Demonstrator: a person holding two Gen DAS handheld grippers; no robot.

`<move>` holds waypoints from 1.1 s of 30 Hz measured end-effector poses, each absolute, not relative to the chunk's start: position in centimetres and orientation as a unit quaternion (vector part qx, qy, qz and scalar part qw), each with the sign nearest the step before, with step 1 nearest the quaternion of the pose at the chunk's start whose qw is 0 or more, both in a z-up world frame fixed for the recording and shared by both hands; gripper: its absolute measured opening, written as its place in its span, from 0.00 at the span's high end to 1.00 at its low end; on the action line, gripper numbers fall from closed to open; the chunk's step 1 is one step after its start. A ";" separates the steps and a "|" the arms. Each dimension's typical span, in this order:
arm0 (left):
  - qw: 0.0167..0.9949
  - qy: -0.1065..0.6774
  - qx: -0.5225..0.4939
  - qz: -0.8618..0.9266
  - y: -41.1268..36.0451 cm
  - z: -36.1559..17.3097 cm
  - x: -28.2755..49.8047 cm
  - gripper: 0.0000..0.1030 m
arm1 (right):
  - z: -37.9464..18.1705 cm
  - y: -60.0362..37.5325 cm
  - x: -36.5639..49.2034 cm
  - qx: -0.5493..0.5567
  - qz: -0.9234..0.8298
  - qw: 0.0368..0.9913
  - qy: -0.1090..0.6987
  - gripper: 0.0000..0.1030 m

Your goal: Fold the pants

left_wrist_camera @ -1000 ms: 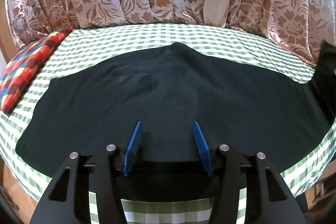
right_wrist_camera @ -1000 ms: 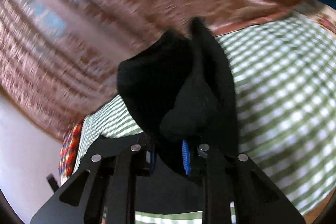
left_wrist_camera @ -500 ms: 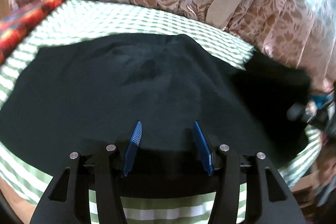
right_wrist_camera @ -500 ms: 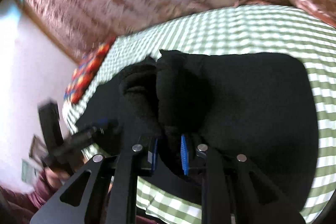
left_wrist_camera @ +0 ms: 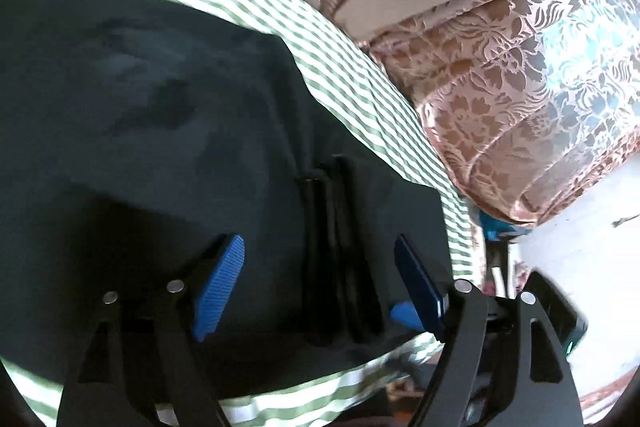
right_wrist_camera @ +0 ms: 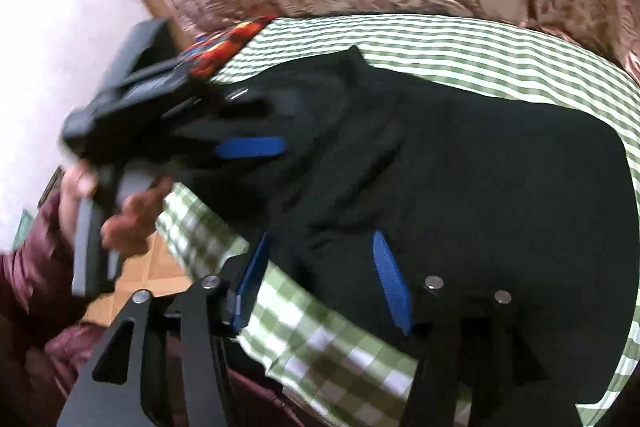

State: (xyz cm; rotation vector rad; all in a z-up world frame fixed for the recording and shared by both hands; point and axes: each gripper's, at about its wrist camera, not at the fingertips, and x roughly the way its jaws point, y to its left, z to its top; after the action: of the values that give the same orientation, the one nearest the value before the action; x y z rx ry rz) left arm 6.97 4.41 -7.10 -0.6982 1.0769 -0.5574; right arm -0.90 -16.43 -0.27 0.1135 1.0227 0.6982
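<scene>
Right wrist view has the black pants (right_wrist_camera: 460, 163) spread across the middle of the frame on the green checked bed (right_wrist_camera: 460, 47), with the right gripper (right_wrist_camera: 316, 279) released, jaws wide apart over the near edge. The left gripper (left_wrist_camera: 320, 279) is spread wide too, holding nothing.

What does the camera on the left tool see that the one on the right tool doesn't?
Only the left view shows a blue-lit patch of curtain and white clutter beyond the bed's corner. Only the right view shows the colourful pillow, the person's hand on the left tool, a maroon sleeve and white wall. Both show black pants on the green checked sheet, the floral curtain, and each camera's own open tool, like the right tool.
</scene>
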 end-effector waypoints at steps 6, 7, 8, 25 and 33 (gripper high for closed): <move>0.741 0.520 -0.333 -0.265 3.0 -7.5 9.0 0.21 | 1.6 -21.6 -2.0 0.105 0.301 0.825 0.466 0.42; 0.738 0.524 -0.329 -0.268 2.5 -7.5 9.2 0.21 | 1.9 -23.1 -2.3 0.116 0.288 0.830 0.464 0.42; 0.736 0.528 -0.324 -0.273 2.2 -7.4 9.4 0.21 | 2.4 -25.1 -2.7 0.128 0.264 0.838 0.460 0.42; 0.795 0.445 -0.231 -0.342 -0.9 -0.9 6.7 0.85 | -0.9 -33.6 -5.0 0.150 0.085 0.848 0.502 0.59; 0.803 0.511 -0.167 -0.258 0.7 -8.0 6.3 0.86 | -1.3 -33.3 -5.6 0.097 0.098 0.831 0.538 0.47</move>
State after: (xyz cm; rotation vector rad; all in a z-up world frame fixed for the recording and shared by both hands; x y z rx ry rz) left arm 6.27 0.67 -7.97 -0.3586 1.0942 -0.5526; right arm -5.58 -33.30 -1.27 0.2062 1.1414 0.2073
